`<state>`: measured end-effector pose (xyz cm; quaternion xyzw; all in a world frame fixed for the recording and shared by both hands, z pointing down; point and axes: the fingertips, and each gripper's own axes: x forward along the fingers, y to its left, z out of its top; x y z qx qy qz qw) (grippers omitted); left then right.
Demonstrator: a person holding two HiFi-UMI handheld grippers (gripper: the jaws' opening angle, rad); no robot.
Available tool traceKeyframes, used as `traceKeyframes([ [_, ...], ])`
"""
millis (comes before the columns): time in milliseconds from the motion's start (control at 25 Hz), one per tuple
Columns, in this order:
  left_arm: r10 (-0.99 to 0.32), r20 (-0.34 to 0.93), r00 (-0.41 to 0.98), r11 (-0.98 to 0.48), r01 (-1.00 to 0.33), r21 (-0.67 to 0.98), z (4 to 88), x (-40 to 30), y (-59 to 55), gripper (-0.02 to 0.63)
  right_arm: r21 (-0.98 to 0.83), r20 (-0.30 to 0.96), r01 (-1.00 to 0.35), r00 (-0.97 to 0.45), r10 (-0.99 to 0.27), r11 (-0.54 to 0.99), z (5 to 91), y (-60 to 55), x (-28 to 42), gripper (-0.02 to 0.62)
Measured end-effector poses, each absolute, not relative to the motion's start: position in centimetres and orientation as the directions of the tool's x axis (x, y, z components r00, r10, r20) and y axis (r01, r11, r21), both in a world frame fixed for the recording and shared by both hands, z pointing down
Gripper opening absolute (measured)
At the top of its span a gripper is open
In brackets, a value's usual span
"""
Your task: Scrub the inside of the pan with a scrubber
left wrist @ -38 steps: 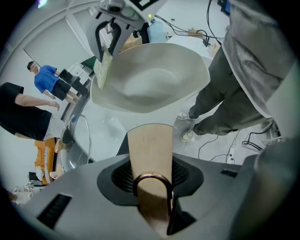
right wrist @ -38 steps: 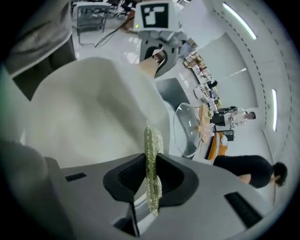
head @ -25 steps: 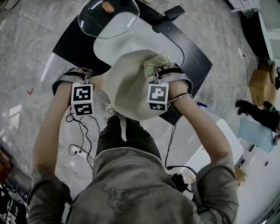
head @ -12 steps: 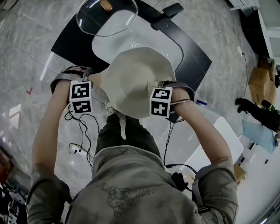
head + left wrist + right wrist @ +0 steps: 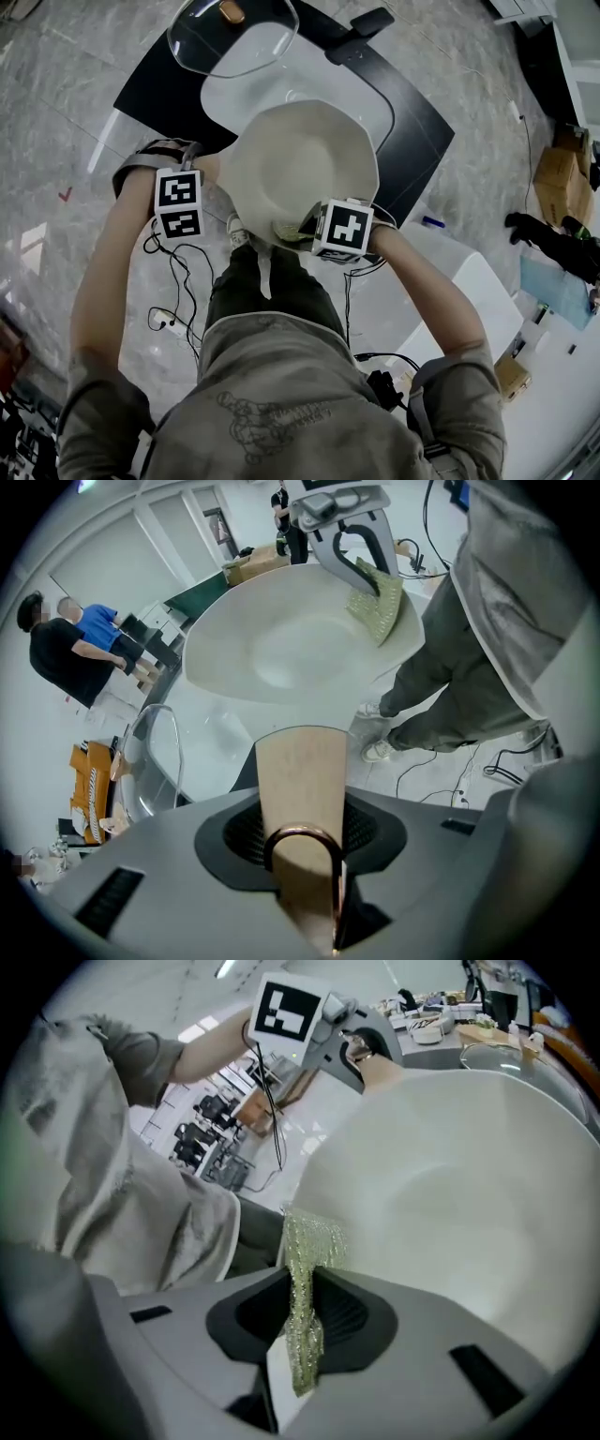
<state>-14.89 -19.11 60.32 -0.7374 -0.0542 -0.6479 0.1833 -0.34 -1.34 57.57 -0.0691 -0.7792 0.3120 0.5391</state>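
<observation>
Scrubbing step in hand: scrubber at the pan's near rim.

The left gripper (image 5: 300,847) has its jaws clenched on the tan wooden handle (image 5: 302,761) of the cream, faceted pan (image 5: 300,164), held aloft and tilted. The right gripper (image 5: 305,1309) pinches a yellow-green mesh scrubber (image 5: 311,1239) lying on the inner wall. The next move probably calls for a pressed sweep across the bowl.

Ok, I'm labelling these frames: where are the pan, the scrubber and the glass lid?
pan (image 5: 300,164): head view, middle of its pale inside.
scrubber (image 5: 309,1241): right gripper view, its free upper end.
glass lid (image 5: 234,47): head view, clear dome.
</observation>
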Motion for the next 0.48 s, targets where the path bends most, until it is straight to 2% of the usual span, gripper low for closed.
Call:
traceKeyframes([
  [120,-0.167,0.974,0.152,-0.926,0.315,-0.208,60.4,-14.9,-19.1,0.152,-0.604,0.742,-0.243,-0.52,0.424,0.759,56.6,-1.6,-2.0,0.075],
  [200,-0.181,0.972,0.153,-0.925,0.31,-0.221,60.4,-14.9,-19.2,0.153,-0.607,0.703,-0.259,-0.615,0.356,0.751,55.5,-2.8,-3.1,0.075],
  [320,-0.21,0.964,0.164,-0.921,0.297,-0.252,60.3,-14.9,-19.4,0.158,-0.569,0.66,-0.33,-0.73,0.179,0.753,54.0,-5.5,-4.1,0.074],
  [480,-0.238,0.952,0.19,-0.923,0.259,-0.283,59.3,-15.1,-19.5,0.187,-0.459,0.646,-0.472,-0.759,-0.081,0.753,53.0,-8.8,-3.6,0.074],
])
